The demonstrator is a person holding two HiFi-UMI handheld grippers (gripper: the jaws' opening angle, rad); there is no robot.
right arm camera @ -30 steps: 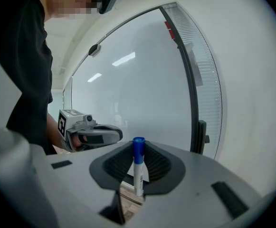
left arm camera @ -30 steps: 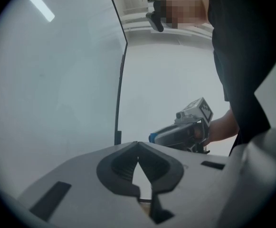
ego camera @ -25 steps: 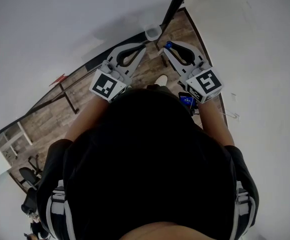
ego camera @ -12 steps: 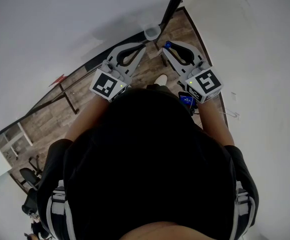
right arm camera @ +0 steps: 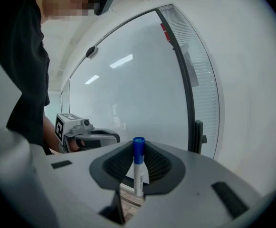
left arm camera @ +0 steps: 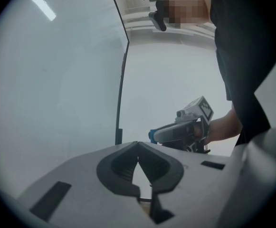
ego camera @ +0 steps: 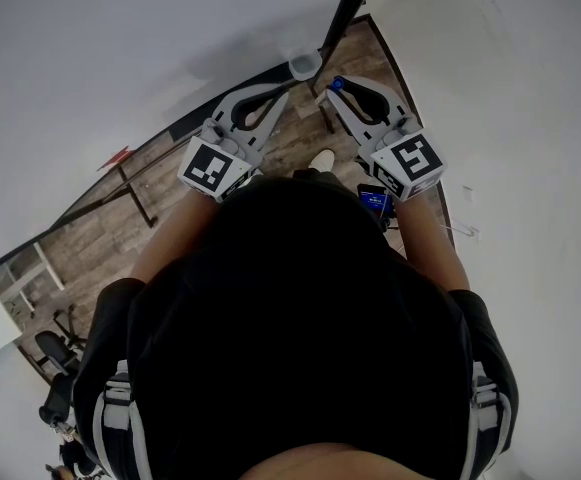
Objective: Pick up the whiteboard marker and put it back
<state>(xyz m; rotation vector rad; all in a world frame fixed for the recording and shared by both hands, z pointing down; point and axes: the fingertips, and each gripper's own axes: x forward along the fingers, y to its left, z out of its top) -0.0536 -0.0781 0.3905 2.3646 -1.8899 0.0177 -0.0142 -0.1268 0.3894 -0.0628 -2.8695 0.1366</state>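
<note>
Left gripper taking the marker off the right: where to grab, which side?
Grip the blue cap: the right gripper clamps the marker by its white barrel, and only the cap end pokes clear of the jaws. Likely come at that end from the left gripper's side, jaws opened first.

Brown wood-plank floor [ego camera: 100, 233] lies between a glossy white board [ego camera: 90, 58] and a plain white wall [ego camera: 530, 118]. A thin black frame [right arm camera: 187, 94] edges the board.

An office or meeting room is suggested by the large white dark-framed whiteboard [ego camera: 120, 58], the brown wood-plank floor [ego camera: 100, 233] and the black office chair [ego camera: 55, 353] beside it.
</note>
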